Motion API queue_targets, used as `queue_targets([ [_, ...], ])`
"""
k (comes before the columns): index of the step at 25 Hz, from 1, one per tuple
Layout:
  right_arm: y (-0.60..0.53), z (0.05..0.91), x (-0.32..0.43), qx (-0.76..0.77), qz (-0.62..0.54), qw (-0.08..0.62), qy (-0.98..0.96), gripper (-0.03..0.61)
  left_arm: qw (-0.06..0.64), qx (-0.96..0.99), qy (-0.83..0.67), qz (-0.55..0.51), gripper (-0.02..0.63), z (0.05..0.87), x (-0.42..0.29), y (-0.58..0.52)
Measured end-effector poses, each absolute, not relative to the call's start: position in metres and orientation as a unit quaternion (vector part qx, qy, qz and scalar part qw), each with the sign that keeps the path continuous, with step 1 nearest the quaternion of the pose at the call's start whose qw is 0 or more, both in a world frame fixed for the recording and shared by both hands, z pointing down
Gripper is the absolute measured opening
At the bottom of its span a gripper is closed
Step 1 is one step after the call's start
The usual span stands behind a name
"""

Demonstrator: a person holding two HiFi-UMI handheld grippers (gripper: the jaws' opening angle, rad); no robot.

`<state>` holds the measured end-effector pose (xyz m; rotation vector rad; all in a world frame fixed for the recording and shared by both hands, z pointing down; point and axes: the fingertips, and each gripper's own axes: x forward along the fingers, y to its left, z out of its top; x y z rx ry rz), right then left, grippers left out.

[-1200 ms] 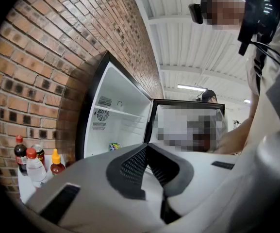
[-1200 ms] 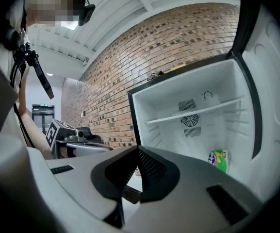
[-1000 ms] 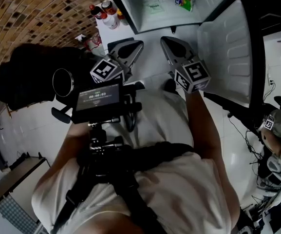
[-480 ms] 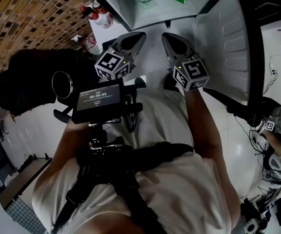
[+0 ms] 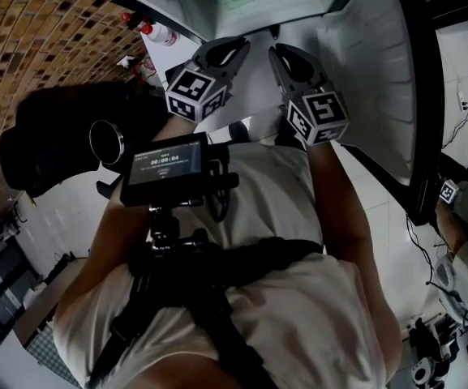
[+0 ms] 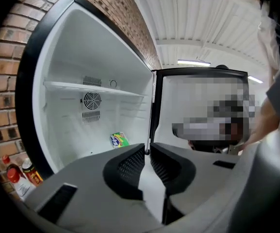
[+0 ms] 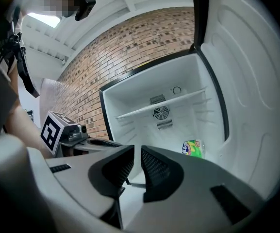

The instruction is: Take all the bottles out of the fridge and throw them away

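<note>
The white fridge (image 5: pixel 209 2) stands open just ahead, its door (image 5: pixel 371 71) swung to the right. Inside I see one shelf (image 6: pixel 81 86) and a green packet (image 6: pixel 119 140) on the floor of the fridge, also in the right gripper view (image 7: pixel 194 148). No bottle shows inside. Two red-capped bottles (image 6: pixel 14 174) stand outside, by the fridge's left side (image 5: pixel 154 31). My left gripper (image 5: pixel 227 49) and right gripper (image 5: pixel 284 53) hover side by side before the opening. Both pairs of jaws are opening, a narrow gap with nothing between them (image 6: pixel 147 149) (image 7: pixel 137 152).
A brick wall (image 5: pixel 47 23) runs along the left. A black chair (image 5: pixel 55 136) stands at my left side. Another person's sleeve and a marker cube (image 5: pixel 452 197) show at the right edge, with cables on the white floor (image 5: pixel 428 331).
Both grippers have moved forward, closer to the open fridge, and the fridge has slid up in the head view.
</note>
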<state>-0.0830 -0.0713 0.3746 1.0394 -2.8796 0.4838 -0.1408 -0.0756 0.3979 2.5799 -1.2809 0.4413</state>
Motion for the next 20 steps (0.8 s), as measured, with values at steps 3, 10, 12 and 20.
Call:
queue_targets([
  [3,-0.078,0.381,-0.082,0.341,0.16,0.019,-0.926,0.06,0.113,0.875,-0.438,0.172,0.058,0.409,-0.137,-0.089],
  [10,-0.088,0.395,-0.077,0.354,0.18,0.021,-0.918,0.061,0.112,0.836,-0.473,0.254,0.089,0.446,-0.151,-0.14],
  [12,-0.088,0.399,-0.074,0.354,0.184,0.022,-0.917,0.077,0.108,0.829,-0.476,0.273,0.123,0.454,-0.15,-0.155],
  [20,-0.081,0.419,-0.062,0.358,0.197,0.039,-0.912,0.094,0.089,0.811,-0.487,0.311,0.179,0.476,-0.141,-0.214],
])
